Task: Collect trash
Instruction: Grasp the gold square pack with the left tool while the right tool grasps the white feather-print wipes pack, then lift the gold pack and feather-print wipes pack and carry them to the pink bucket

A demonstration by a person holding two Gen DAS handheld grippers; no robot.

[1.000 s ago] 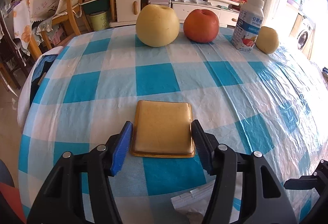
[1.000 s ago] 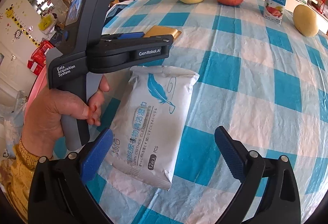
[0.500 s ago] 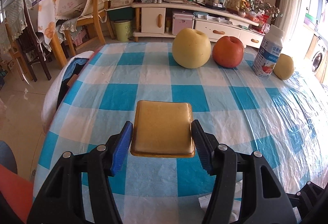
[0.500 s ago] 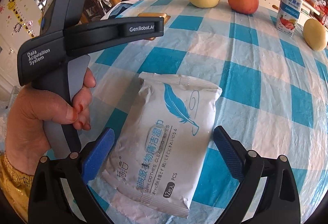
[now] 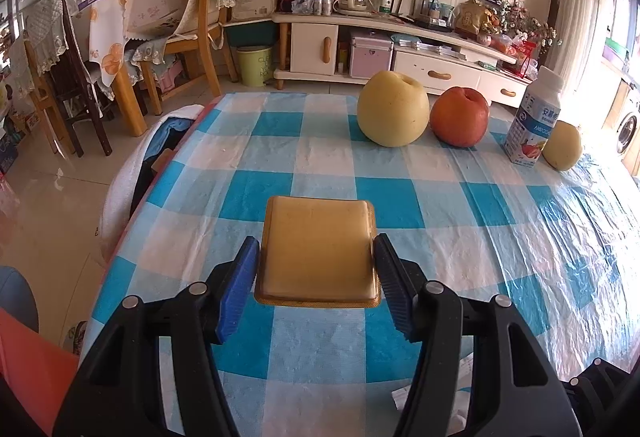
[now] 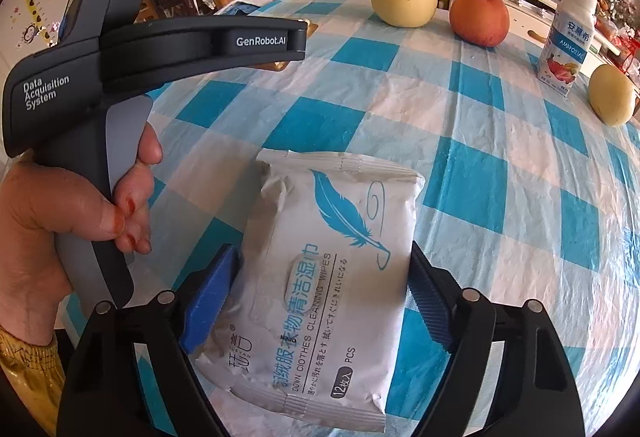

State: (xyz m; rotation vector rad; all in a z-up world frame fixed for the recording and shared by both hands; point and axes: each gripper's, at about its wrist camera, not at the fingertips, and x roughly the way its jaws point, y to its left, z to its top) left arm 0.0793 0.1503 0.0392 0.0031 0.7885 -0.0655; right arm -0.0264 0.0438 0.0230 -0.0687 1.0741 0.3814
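My left gripper (image 5: 316,283) is shut on a flat golden-yellow square packet (image 5: 317,249) and holds it lifted above the checked table (image 5: 460,197). My right gripper (image 6: 320,301) has closed on a white wet-wipes pack (image 6: 332,261) with a blue feather print; its blue pads touch both sides of the pack, which lies on the table near the front edge. The left gripper's black body (image 6: 160,49) and the hand holding it (image 6: 80,205) fill the left of the right wrist view.
At the table's far side stand a yellow pear (image 5: 392,111), a red apple (image 5: 460,117), a yoghurt bottle (image 5: 534,121) and a smaller yellow fruit (image 5: 562,145). Chairs (image 5: 180,17), a green bin (image 5: 254,65) and a TV cabinet (image 5: 400,57) lie beyond. A red object (image 5: 24,357) sits at lower left.
The left gripper has risen with the golden packet, off the table. The right gripper has moved forward around the wipes pack and its jaws have closed from wide open onto its sides.
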